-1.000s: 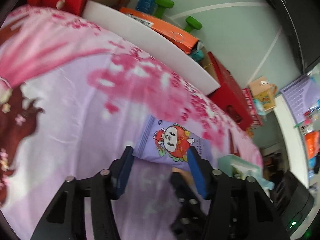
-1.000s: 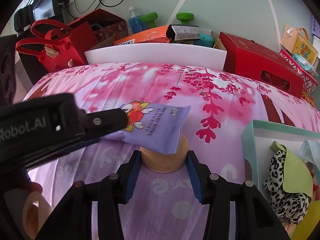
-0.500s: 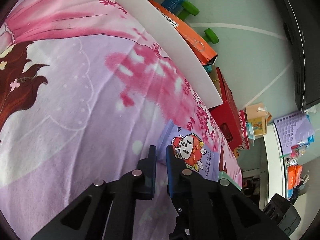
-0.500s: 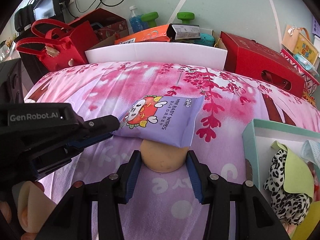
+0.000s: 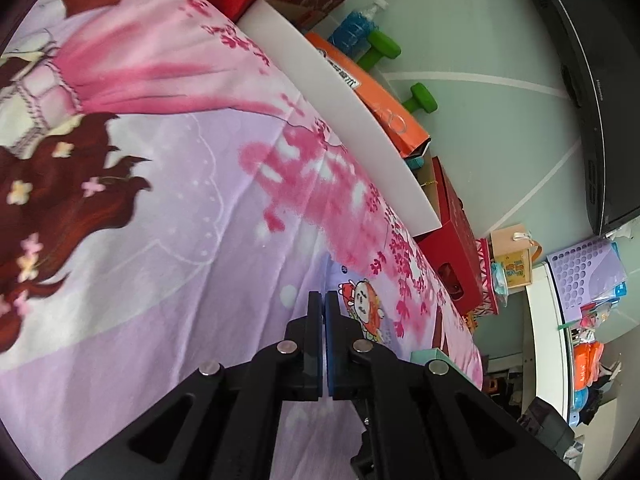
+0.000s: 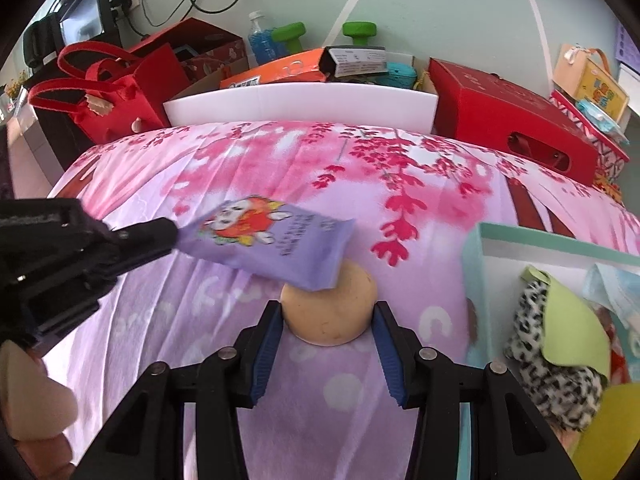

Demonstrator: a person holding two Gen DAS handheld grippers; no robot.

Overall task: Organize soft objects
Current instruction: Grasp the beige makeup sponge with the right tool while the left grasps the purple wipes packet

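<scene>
A purple baby-wipes pack [image 6: 272, 244] with a red cartoon figure hangs tilted above the pink and lilac bedspread [image 6: 360, 160]. My left gripper [image 6: 170, 232] is shut on its left edge. In the left wrist view the pack [image 5: 362, 304] shows just right of the shut left gripper [image 5: 323, 300]. The pack's free end overlaps a tan soft ball [image 6: 328, 312]. My right gripper [image 6: 328, 320] is shut on that ball, one pad against each side. A teal box [image 6: 520, 236] at the right holds a leopard-print plush [image 6: 552, 364] and a green cloth [image 6: 572, 320].
Behind the bed stand a white foam board [image 6: 300, 100], a red box [image 6: 512, 120], a red bag [image 6: 116, 92], an orange carton [image 6: 280, 72], green dumbbells [image 6: 360, 32] and a blue bottle [image 6: 260, 40]. A person's hand [image 6: 32, 396] shows at the lower left.
The left jaws closed on the wipes pack's edge, and the left gripper rolled and lifted it off the bedspread. The right gripper kept still on the ball.
</scene>
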